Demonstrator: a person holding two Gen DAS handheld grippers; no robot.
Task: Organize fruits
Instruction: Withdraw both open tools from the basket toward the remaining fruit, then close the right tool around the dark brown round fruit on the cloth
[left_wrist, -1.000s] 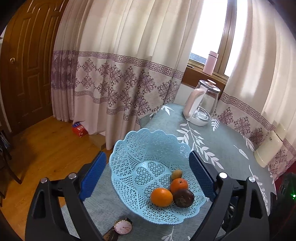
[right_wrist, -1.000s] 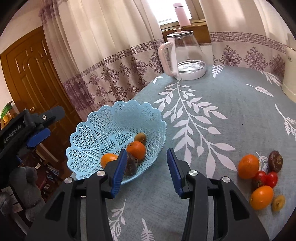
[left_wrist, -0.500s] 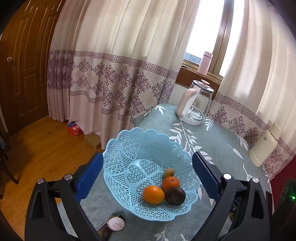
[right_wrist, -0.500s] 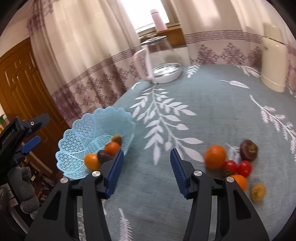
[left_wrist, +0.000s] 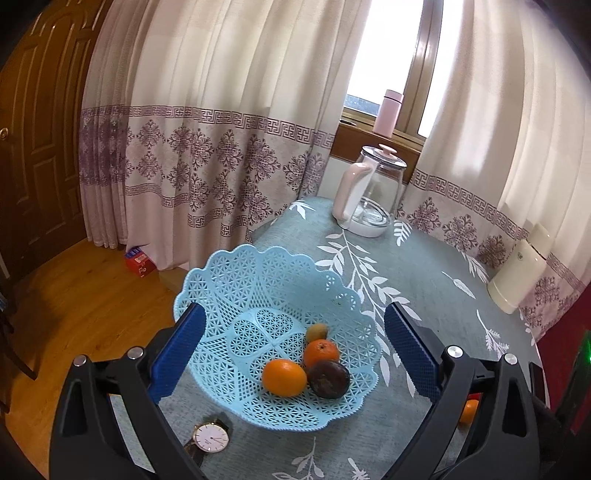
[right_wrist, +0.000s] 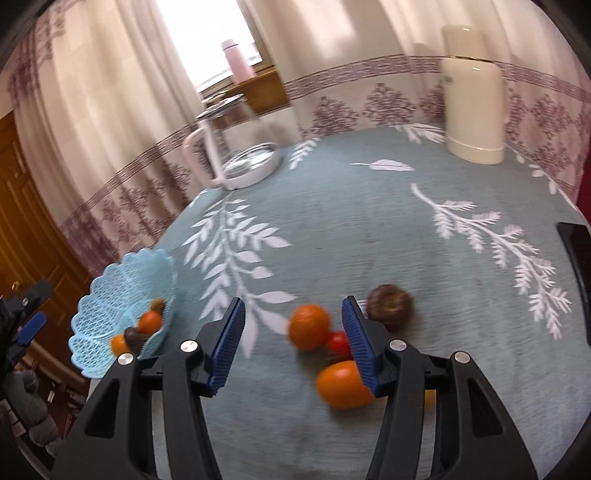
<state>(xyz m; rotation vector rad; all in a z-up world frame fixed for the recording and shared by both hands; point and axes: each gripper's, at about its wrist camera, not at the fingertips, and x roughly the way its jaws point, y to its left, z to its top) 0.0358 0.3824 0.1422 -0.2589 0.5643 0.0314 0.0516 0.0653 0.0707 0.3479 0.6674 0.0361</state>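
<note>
Left gripper gapes wide over the blue basket at the table's door-side edge, empty. Right gripper, jaws wide, hangs over loose fruit mid-table: orange, tomato, blurred, maybe a passion fruit.

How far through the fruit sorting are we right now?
Roughly halfway. Done: four fruits lie in the blue basket, two oranges, a dark round fruit and a small brownish one. In hand: nothing; the right gripper is open, facing the loose pile with an orange between its fingers' line. The left gripper is open over the basket. Left: that orange, red tomatoes, an oval orange fruit and a dark brown fruit.
</note>
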